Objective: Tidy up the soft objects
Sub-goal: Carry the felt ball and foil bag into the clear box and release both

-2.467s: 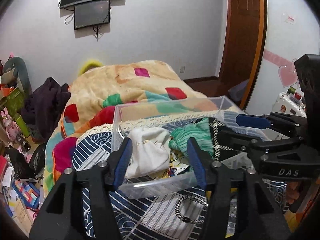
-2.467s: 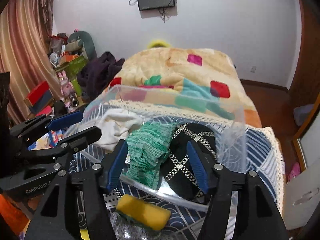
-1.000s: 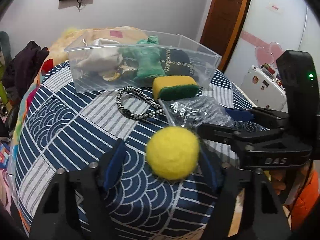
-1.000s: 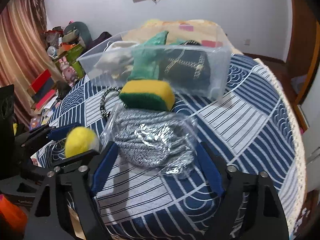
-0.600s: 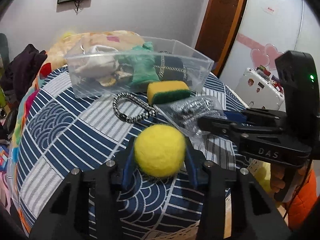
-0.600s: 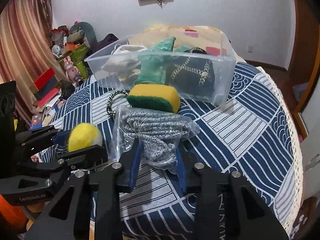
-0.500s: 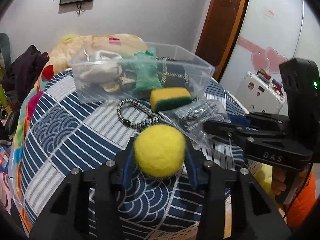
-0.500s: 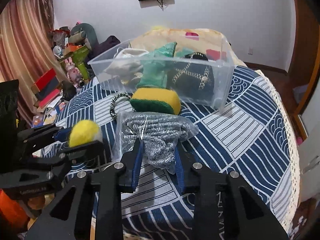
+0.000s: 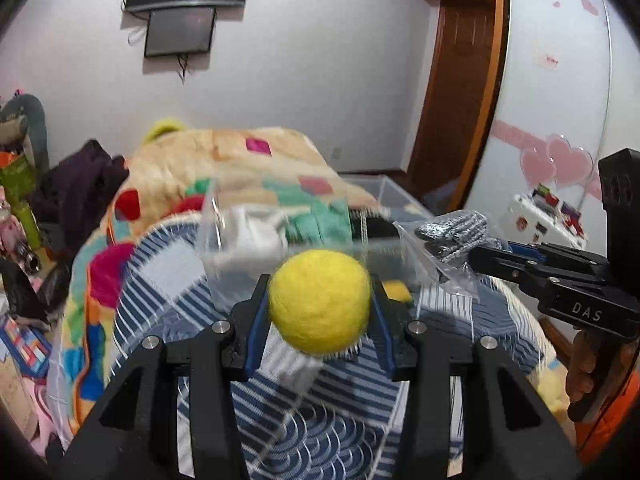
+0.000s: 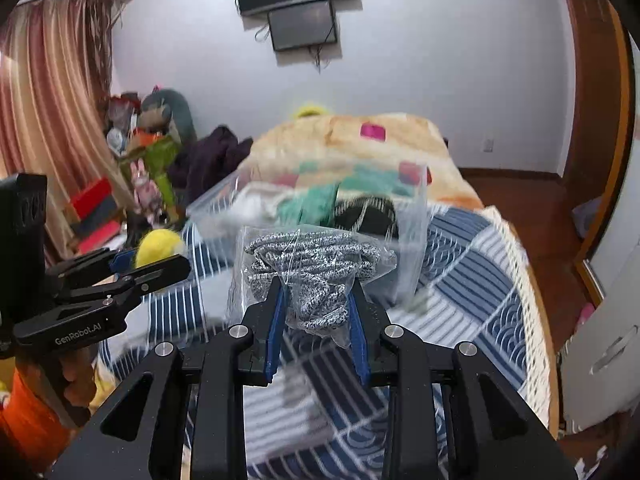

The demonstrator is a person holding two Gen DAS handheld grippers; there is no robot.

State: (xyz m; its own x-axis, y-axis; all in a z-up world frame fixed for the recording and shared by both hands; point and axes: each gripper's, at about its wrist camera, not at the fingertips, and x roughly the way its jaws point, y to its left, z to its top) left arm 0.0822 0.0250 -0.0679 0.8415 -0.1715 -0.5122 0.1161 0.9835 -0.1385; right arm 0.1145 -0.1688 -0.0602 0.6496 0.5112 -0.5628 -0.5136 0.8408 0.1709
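My left gripper [image 9: 318, 312] is shut on a yellow felt ball [image 9: 319, 306] and holds it up above the blue patterned tablecloth [image 9: 304, 436]. My right gripper [image 10: 316, 312] is shut on a clear bag of grey cord [image 10: 310, 268], also lifted off the cloth. A clear plastic bin [image 9: 296, 236] stands just beyond both, holding a white cloth [image 9: 256, 232], a green knit piece [image 9: 320, 222] and a black bag [image 10: 366, 212]. A yellow sponge [image 9: 395, 291] lies by the bin, mostly hidden by my left fingers. The ball [image 10: 160, 246] and bag [image 9: 452, 232] each show in the other view.
A bed with a patchwork blanket [image 9: 224, 168] lies behind the table. Clutter and toys [image 10: 136, 160] fill the left side by a curtain. A wooden door [image 9: 464, 80] and white cabinet [image 10: 608, 344] stand at the right. The tablecloth's lace edge [image 10: 536, 312] marks the right rim.
Both grippers closed on their objects, then lifted them off the cloth and carried them forward toward the bin. The views are now blurred with motion.
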